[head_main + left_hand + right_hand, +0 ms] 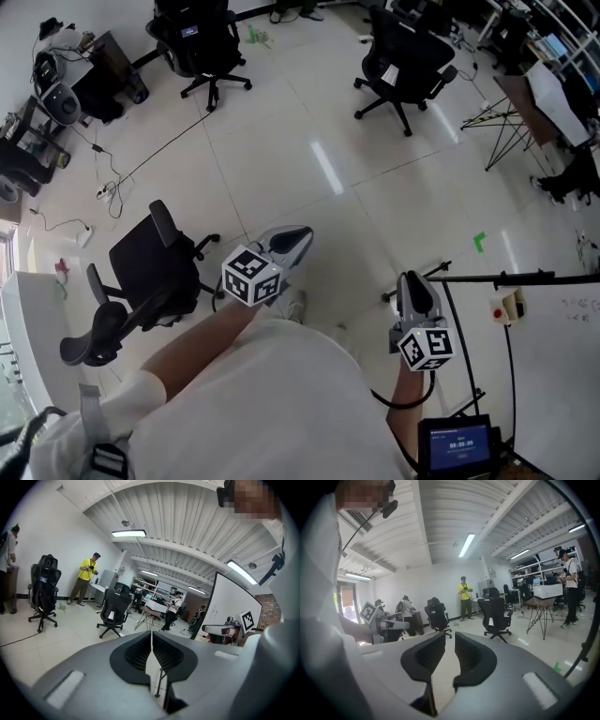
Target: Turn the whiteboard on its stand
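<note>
Head view: tiled floor fills most of the picture, spreading left of the whiteboard, which stands at the lower right edge of the frame. A black office chair sits well apart from the whiteboard, far to its left. The left gripper hovers left of the whiteboard without touching it, jaws clenched together on nothing. The right gripper hangs near the left end of the whiteboard's top edge, jaws slightly parted and empty. A green tape mark lies on the floor just beyond the whiteboard's top edge.
</note>
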A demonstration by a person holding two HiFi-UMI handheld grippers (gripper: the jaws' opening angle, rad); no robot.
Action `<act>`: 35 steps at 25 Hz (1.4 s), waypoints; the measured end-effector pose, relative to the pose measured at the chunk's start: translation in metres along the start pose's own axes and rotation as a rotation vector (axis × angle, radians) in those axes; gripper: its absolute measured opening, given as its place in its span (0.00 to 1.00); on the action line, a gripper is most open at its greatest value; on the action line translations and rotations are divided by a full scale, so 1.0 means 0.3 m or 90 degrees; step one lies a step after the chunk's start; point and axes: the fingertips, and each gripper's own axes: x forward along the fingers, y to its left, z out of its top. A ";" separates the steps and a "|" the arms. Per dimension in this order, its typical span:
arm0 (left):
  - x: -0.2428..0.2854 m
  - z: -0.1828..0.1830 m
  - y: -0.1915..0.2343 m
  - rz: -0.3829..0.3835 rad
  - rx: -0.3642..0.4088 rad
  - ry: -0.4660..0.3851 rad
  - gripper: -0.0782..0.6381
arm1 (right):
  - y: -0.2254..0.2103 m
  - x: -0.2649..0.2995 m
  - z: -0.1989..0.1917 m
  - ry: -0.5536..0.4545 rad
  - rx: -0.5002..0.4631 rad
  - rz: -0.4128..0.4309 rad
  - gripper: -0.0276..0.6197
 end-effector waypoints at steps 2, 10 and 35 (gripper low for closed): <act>0.005 -0.003 0.015 -0.010 0.003 0.004 0.14 | 0.002 0.004 -0.010 -0.004 0.005 -0.012 0.14; 0.041 0.011 0.026 -0.042 0.008 0.010 0.14 | -0.023 -0.021 -0.032 -0.001 0.018 -0.057 0.14; 0.347 0.060 -0.048 -0.069 0.043 0.056 0.14 | -0.328 -0.015 0.015 -0.025 0.070 -0.095 0.14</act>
